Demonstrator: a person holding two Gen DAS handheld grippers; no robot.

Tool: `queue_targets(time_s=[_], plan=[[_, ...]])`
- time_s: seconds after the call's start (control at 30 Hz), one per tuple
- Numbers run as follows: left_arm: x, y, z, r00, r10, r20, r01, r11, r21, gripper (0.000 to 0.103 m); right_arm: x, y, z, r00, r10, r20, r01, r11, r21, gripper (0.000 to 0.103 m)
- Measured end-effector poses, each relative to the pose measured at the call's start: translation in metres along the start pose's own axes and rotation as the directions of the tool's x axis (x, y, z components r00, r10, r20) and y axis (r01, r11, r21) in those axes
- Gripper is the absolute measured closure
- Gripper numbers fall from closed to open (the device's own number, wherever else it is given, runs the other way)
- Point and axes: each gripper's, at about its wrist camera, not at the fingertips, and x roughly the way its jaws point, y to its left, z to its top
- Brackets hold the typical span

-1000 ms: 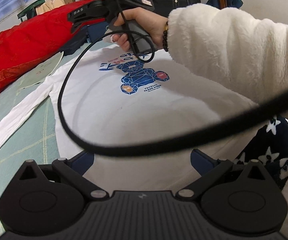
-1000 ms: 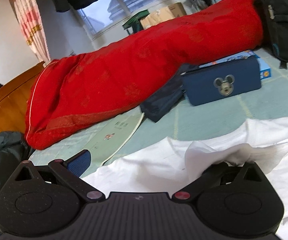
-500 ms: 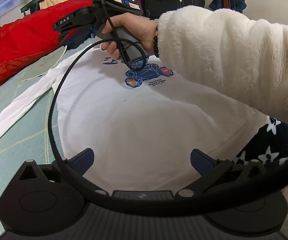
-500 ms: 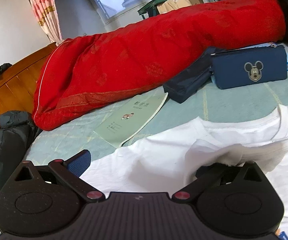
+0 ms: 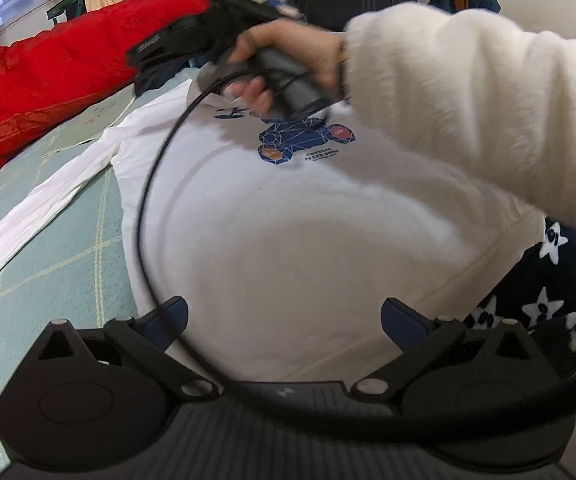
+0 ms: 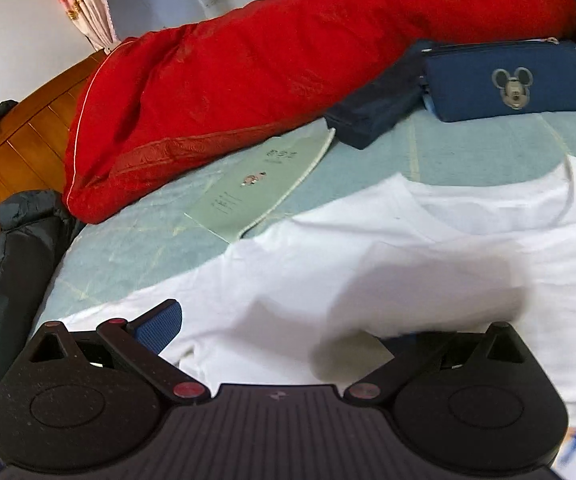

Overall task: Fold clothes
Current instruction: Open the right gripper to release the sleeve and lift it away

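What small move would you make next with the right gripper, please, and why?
Probably lower the right gripper toward the near shoulder of the shirt and close on it. Its fingers are spread, a white flap drapes over one, and the shirt lies flat, unfolded, one sleeve stretched out on the bed.
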Motion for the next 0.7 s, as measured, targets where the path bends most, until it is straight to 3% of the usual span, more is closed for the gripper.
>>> queue_targets(time_s=[0.17, 0.33, 0.43, 0.53, 0.63, 0.7], plan=[[-0.004, 0.002, -0.006, 1.000, -0.006, -0.002, 0.006, 1.000, -0.016, 0.001, -0.041, -0.025, 0.001, 0.999, 0.012, -0.034, -0.012, 1.000, 0.017, 0.000], [-0.008, 0.003, -0.010, 1.000, -0.007, -0.002, 0.007, 1.000, -0.026, 0.001, -0.088, -0.052, -0.007, 0.995, -0.091, 0.030, 0.092, 0.995, -0.024, 0.000], [-0.012, 0.005, -0.010, 1.000, -0.003, 0.006, 0.003, 1.000, -0.026, 0.001, -0.113, -0.066, -0.015, 0.973, -0.207, 0.098, 0.214, 0.974, -0.071, 0.000], [-0.014, 0.011, -0.004, 1.000, 0.014, 0.024, -0.014, 1.000, -0.019, 0.001, -0.136, -0.080, -0.030, 0.935, -0.321, 0.152, 0.339, 0.934, -0.113, 0.000], [-0.014, 0.021, 0.012, 0.998, 0.049, 0.040, -0.048, 0.999, -0.019, 0.001, -0.152, -0.090, -0.053, 0.921, -0.361, 0.144, 0.379, 0.916, -0.134, 0.000], [-0.012, 0.027, 0.026, 0.995, 0.081, 0.050, -0.081, 0.997, -0.020, 0.001, -0.160, -0.087, -0.075, 0.924, -0.362, 0.123, 0.378, 0.911, -0.161, 0.000]])
